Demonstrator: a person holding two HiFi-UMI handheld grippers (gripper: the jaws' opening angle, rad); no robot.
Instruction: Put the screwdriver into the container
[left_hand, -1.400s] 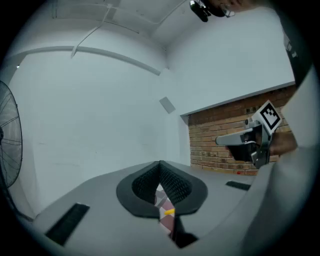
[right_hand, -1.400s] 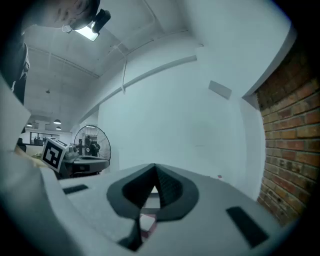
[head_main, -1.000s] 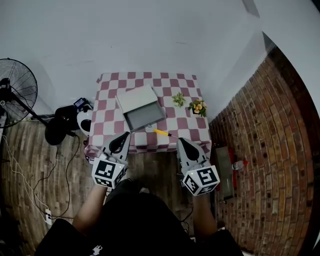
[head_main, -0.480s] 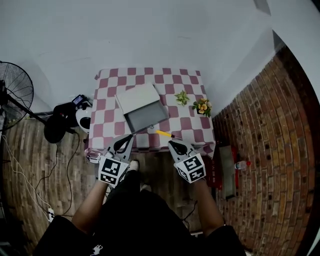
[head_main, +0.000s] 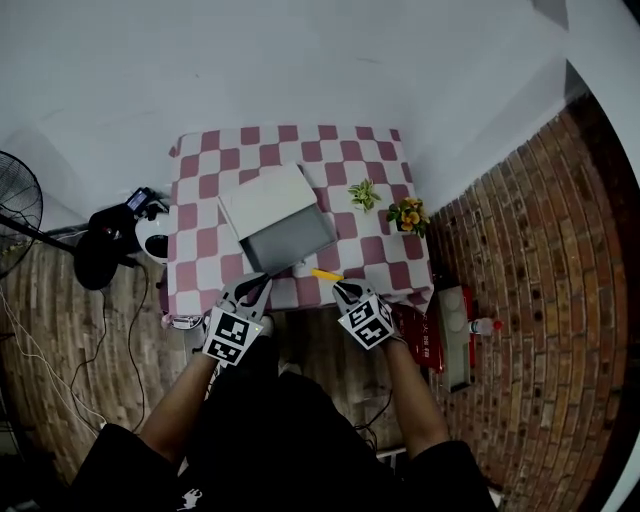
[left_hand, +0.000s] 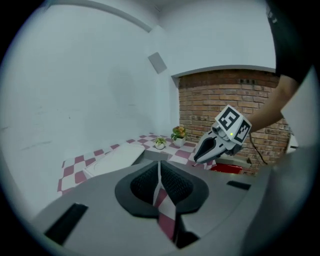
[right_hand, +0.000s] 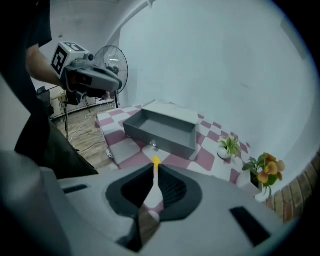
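A screwdriver with a yellow handle (head_main: 326, 274) lies on the checkered table (head_main: 200, 250) near its front edge, just in front of the open grey container (head_main: 288, 240). My right gripper (head_main: 343, 289) hovers a little short of it; in the right gripper view the yellow handle (right_hand: 156, 161) shows through the narrow gap of the right gripper (right_hand: 154, 167), beyond the tips, with the container (right_hand: 162, 131) behind. My left gripper (head_main: 250, 287) is at the table's front edge, left of the container. Both grippers' jaws are opening, and nothing is between them.
A white lid (head_main: 265, 197) lies against the container's far side. Two small potted plants (head_main: 364, 194) (head_main: 409, 214) stand at the table's right. A fan (head_main: 15, 200) and cables are on the floor at the left; a brick wall (head_main: 540, 250) runs along the right.
Both grippers have moved forward from in front of the body to the table's front edge. The right one has come close to the screwdriver. The screwdriver and container lie as before.
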